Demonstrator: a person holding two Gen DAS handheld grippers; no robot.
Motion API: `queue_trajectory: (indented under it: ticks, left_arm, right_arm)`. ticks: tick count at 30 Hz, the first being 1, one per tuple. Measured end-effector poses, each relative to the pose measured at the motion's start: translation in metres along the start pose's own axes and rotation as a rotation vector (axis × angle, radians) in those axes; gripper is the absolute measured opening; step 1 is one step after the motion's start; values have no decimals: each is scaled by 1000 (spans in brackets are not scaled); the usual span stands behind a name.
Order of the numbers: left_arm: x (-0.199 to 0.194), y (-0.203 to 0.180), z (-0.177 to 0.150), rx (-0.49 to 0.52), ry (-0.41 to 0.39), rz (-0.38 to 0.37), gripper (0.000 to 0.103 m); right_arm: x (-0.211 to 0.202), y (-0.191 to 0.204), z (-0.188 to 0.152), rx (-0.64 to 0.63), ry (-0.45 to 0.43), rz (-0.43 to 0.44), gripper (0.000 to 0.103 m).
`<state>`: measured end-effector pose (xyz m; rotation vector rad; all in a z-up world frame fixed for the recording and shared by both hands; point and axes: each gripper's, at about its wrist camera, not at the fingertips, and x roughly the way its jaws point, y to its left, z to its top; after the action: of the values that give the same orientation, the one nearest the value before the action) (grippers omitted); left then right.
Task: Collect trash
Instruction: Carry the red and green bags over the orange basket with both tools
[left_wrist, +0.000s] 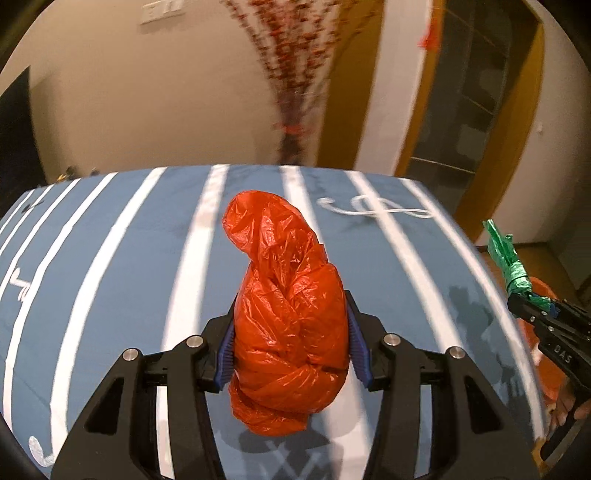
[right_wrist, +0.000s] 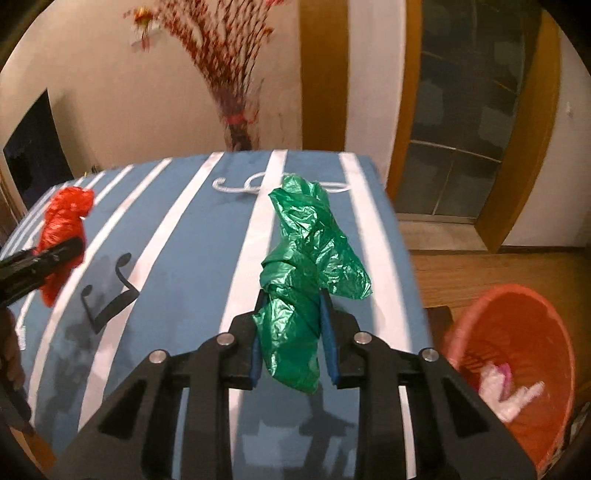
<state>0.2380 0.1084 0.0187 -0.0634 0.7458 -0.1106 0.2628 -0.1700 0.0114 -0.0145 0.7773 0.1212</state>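
Left tongs (left_wrist: 290, 334) are clenching the red bag (left_wrist: 288, 306), right tongs (right_wrist: 291, 332) the green bag (right_wrist: 306, 266); both bags are pointing lengthwise up-frame, the bottoms of the tongs cropped.

Each wrist camera is looking forward and down along its own fingers, close over the striped tablecloth (left_wrist: 122, 258). Both are sharing that cloth and the red-flowered branches (right_wrist: 229, 62) beyond.

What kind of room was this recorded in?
Most likely a room in a home: a table under a blue-and-white striped cloth, a tall bunch of dried red branches against the wall, wooden door frames, and an orange wastebasket on a wood floor.
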Motion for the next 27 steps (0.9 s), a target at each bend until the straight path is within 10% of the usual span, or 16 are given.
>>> queue_trajectory:
  ticks: [27]
  left_arm:
    - [-20, -274, -23, 268, 28, -413, 50]
  right_arm:
    - [-140, -183, -75, 270, -188, -208, 27]
